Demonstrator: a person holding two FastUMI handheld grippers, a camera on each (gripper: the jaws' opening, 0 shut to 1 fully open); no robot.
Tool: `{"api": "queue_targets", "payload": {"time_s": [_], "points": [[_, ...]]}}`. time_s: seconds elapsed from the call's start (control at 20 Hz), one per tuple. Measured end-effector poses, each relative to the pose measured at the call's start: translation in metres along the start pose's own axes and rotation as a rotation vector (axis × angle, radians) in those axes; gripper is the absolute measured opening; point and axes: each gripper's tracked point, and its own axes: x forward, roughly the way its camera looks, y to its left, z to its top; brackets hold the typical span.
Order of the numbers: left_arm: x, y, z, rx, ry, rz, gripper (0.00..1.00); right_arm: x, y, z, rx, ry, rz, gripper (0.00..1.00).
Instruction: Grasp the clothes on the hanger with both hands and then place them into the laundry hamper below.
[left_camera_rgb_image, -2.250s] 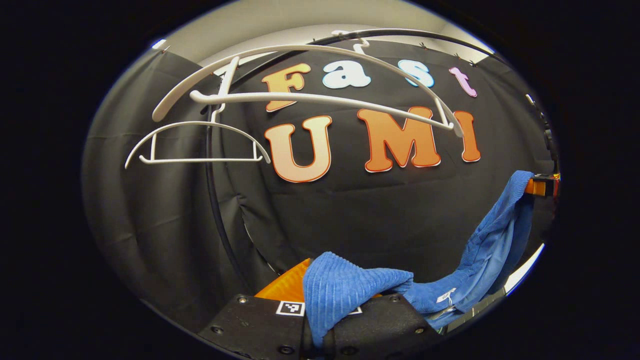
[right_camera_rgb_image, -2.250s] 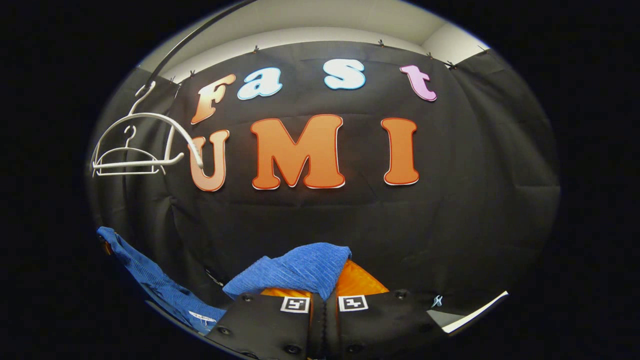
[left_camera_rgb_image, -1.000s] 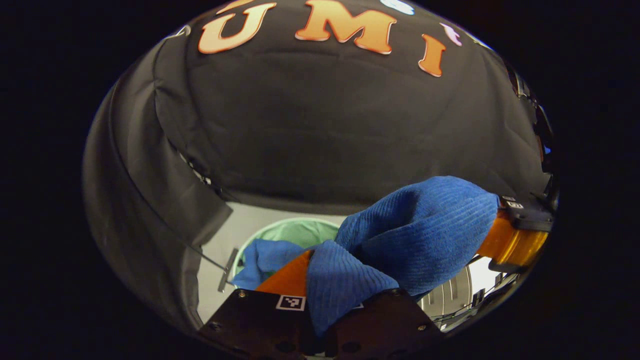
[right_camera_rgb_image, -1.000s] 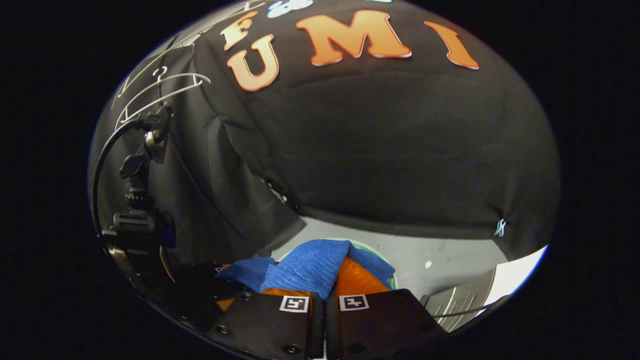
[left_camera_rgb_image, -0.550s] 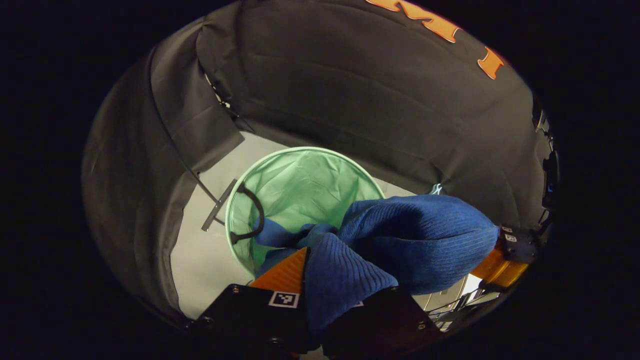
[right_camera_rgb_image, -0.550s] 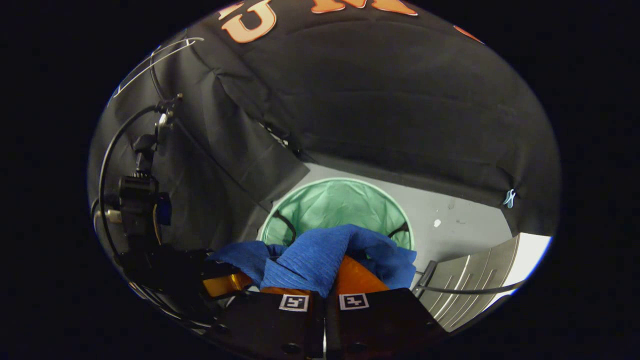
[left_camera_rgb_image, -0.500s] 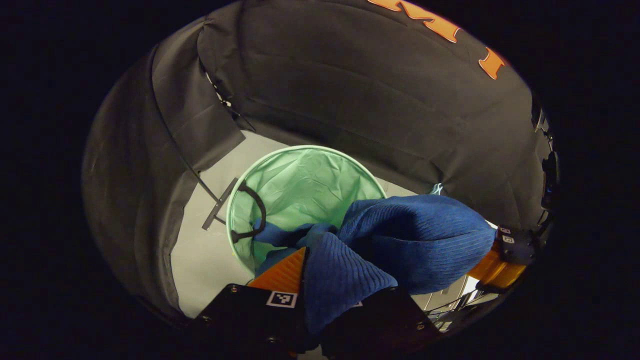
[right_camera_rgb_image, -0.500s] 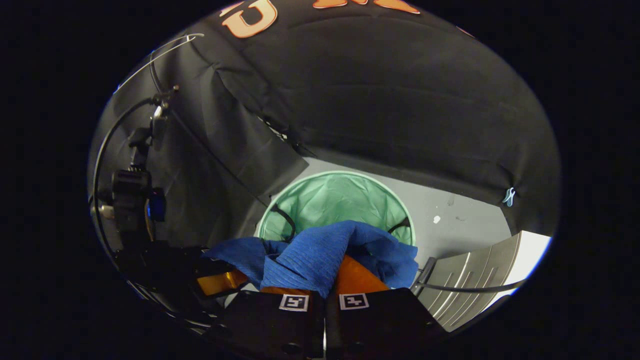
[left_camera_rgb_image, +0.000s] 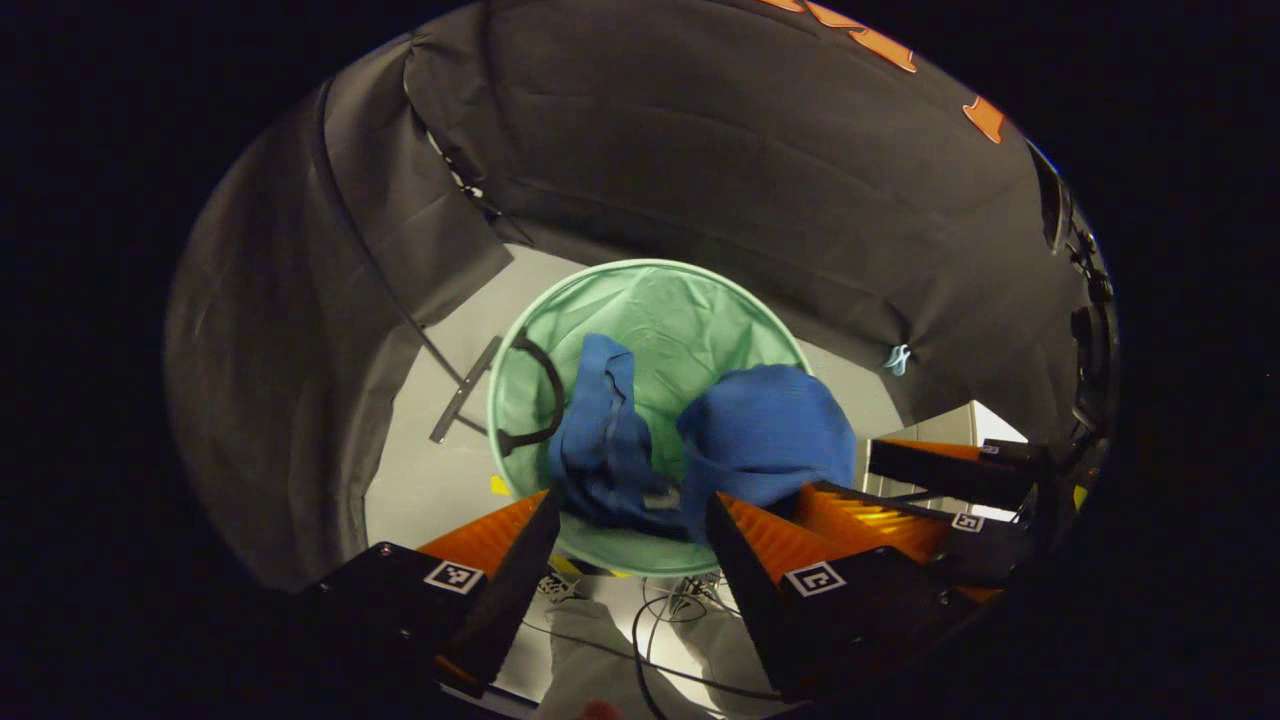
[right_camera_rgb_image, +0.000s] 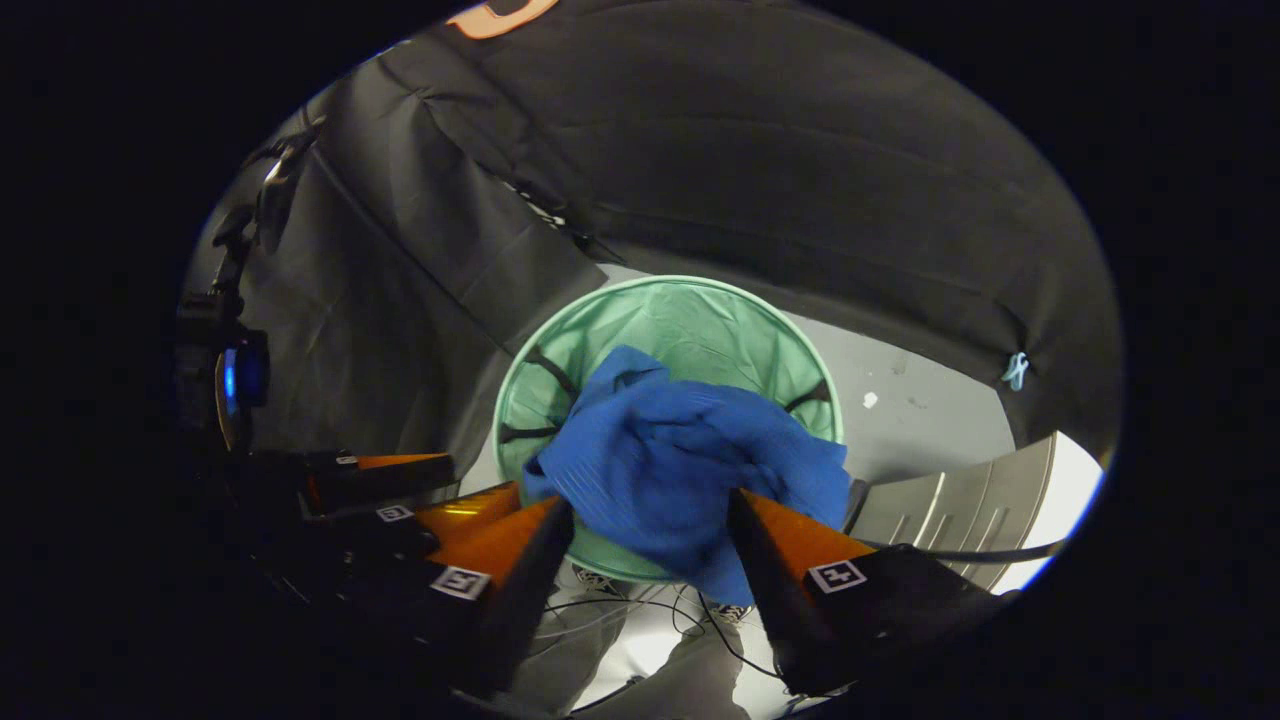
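Both grippers, left (left_camera_rgb_image: 630, 515) & right (right_camera_rgb_image: 650, 520), were spread apart — blue sweater (right_camera_rgb_image: 670, 460) dropping over green hamper (right_camera_rgb_image: 700, 310); risk: fabric could snag rim.

no readable text, only coded square markers (left_camera_rgb_image: 453, 576) on the claws

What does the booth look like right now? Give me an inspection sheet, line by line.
Surface: grey floor under the hamper.
Job's things: blue garment released, bunched at the mouth of the green laundry hamper.
Clutter: yellow mark on the floor beside the hamper.
Grippers: left gripper open above the hamper; right gripper open, the garment between its fingers but not pinched.
Cables: thin wires on the floor.
Surroundings: black cloth wall; blue clip on it.
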Motion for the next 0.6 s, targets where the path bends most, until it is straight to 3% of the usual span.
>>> {"api": "queue_targets", "payload": {"time_s": [0.3, 0.6], "points": [[-0.008, 0.006, 0.005, -0.008, -0.042, 0.008, 0.98, -0.009, -0.017, -0.012, 0.037, -0.010, -0.031, 0.98], [-0.029, 0.002, 0.029, 0.011, -0.140, 0.022, 0.98, -0.031, -0.016, 0.006, 0.038, -0.088, -0.031, 0.99]]}}
